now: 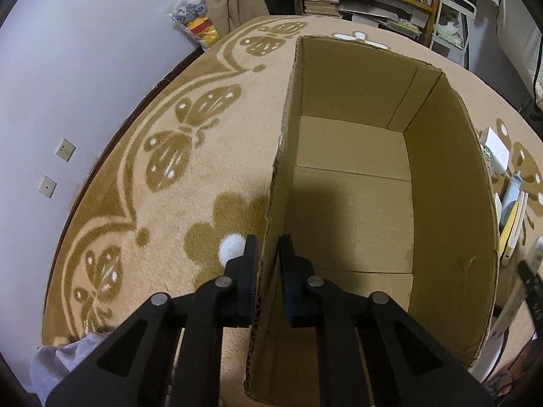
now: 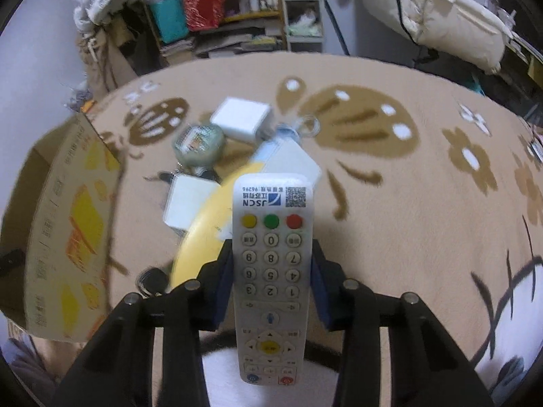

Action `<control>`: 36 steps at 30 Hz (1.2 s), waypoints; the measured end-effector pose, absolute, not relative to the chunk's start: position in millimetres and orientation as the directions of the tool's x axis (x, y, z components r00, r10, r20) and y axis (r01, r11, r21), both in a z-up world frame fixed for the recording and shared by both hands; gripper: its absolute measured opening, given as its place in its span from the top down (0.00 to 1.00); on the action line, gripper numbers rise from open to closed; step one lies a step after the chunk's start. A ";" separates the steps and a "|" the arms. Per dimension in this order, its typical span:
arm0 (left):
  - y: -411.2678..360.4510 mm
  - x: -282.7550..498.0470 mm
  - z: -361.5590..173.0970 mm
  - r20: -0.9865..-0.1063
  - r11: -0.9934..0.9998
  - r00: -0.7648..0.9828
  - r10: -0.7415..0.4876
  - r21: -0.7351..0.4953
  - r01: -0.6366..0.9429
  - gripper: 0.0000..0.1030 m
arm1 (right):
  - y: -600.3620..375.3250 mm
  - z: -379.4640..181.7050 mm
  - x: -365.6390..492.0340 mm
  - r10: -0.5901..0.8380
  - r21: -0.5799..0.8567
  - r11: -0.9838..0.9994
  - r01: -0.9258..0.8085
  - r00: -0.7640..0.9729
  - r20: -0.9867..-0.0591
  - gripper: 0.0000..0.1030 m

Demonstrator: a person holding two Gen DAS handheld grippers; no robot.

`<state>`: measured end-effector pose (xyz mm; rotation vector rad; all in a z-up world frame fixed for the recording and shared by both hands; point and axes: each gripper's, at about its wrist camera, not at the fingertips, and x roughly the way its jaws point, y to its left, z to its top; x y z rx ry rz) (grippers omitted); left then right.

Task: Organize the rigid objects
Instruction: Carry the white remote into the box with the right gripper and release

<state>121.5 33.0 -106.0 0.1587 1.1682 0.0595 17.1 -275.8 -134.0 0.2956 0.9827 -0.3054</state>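
An open, empty cardboard box (image 1: pixel 353 183) stands on the patterned rug. My left gripper (image 1: pixel 268 254) is shut on the box's left wall, one finger outside and one inside. The box also shows at the left of the right wrist view (image 2: pixel 61 210). My right gripper (image 2: pixel 271 257) is shut on a white remote control (image 2: pixel 271 271) and holds it above the rug, buttons up. Beyond it lie a pile of items: a yellow object (image 2: pixel 203 234), two white boxes (image 2: pixel 241 118) (image 2: pixel 186 200), a round greenish tin (image 2: pixel 198 144) and a white-blue item (image 2: pixel 288 156).
The tan rug (image 1: pixel 163 183) with brown butterflies covers the floor. A wall with sockets (image 1: pixel 66 149) is at the left. Shelves (image 2: pixel 217 10) with books and bags stand at the far side. A grey cloth (image 1: pixel 68 352) lies near my left gripper.
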 end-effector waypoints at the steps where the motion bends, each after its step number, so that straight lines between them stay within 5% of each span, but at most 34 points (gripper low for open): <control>1: 32.7 121.5 -106.0 -0.910 0.987 0.393 0.132 0.158 0.037 0.89 | -275.2 -129.8 22.7 -0.112 0.111 0.921 0.373 0.527 -0.842 0.57; 23: 34.8 121.1 -107.0 -0.910 0.988 0.394 0.129 0.153 0.029 0.89 | -182.5 -1.9 106.0 0.123 0.231 0.971 0.053 0.722 -0.681 0.57; 36: 35.9 120.4 -106.6 -0.911 0.989 0.394 0.125 0.147 0.028 0.88 | -123.2 -45.3 142.4 0.243 0.293 0.956 -0.025 0.629 -0.738 0.57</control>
